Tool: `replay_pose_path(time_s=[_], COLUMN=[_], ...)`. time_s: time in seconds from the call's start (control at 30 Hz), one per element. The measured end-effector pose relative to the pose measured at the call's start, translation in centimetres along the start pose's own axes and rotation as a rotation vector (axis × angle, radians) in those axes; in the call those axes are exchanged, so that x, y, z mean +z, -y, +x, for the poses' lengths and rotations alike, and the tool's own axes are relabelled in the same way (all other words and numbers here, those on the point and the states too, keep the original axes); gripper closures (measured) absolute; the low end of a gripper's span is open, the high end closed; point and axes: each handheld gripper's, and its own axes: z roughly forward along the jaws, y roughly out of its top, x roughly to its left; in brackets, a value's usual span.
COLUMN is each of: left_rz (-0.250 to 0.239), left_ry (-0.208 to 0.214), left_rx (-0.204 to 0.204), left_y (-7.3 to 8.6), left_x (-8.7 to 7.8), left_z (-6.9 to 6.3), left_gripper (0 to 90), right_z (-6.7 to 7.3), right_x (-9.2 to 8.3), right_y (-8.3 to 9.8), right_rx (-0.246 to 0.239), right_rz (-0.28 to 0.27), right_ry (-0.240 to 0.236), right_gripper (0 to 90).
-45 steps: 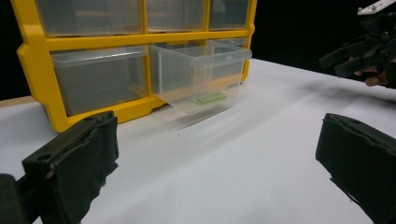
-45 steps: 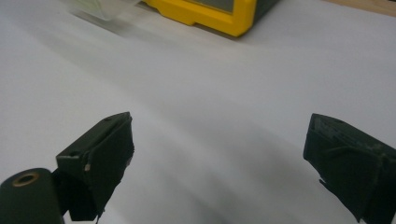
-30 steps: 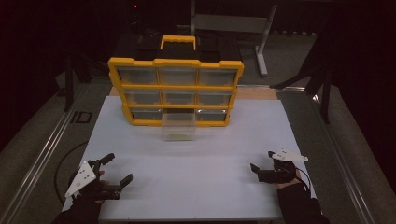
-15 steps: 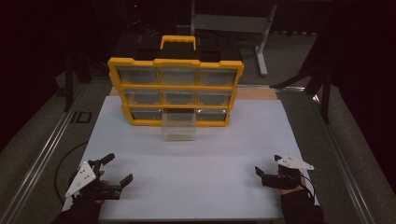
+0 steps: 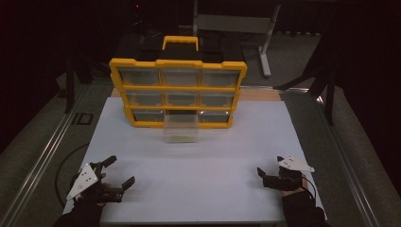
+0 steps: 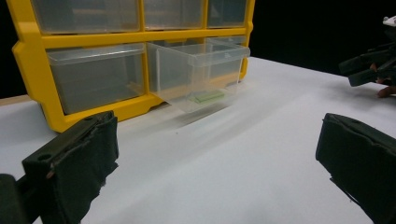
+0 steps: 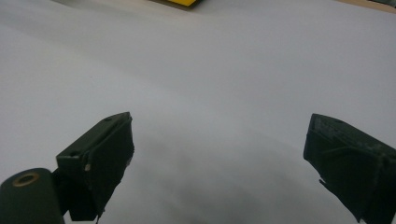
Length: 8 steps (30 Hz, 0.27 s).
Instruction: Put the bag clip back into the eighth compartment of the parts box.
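Note:
A yellow drawer cabinet (image 5: pixel 177 90) with clear drawers and a yellow handle stands at the back middle of the white table (image 5: pixel 198 161). Its bottom middle drawer (image 5: pixel 180 130) is pulled out; in the left gripper view this drawer (image 6: pixel 201 70) holds a small green piece (image 6: pixel 208 96). My left gripper (image 5: pixel 119 171) rests open near the front left corner, its jaws wide apart (image 6: pixel 215 163) and pointing at the cabinet. My right gripper (image 5: pixel 269 166) is near the front right edge, open over bare table (image 7: pixel 224 158), holding nothing. It also appears far off as dark jaws (image 6: pixel 371 70).
A metal rail (image 5: pixel 42 156) runs along the table's left side, and a cable loop (image 5: pixel 64 165) lies beside the left hand. Desk legs (image 5: pixel 265 42) stand behind the cabinet in the dark. A yellow cabinet corner (image 7: pixel 180 2) peeks in at the top.
My right gripper has shifted slightly toward the front edge of the table. The left gripper, the cabinet and the pulled-out drawer have stayed put.

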Motion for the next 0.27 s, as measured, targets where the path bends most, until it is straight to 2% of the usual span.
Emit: replay_pose_path(time_s=[0.27], left_rz=[0.001], left_ry=[-0.001], left_rx=[0.003], left_y=[-0.01], left_x=[-0.01], left_z=[-0.01], left_gripper=[0.0], right_z=[-0.1], right_x=[0.03], right_y=[-0.04], right_rx=[0.011], right_rz=[0.003], right_ry=[0.009], right_gripper=[8.5])
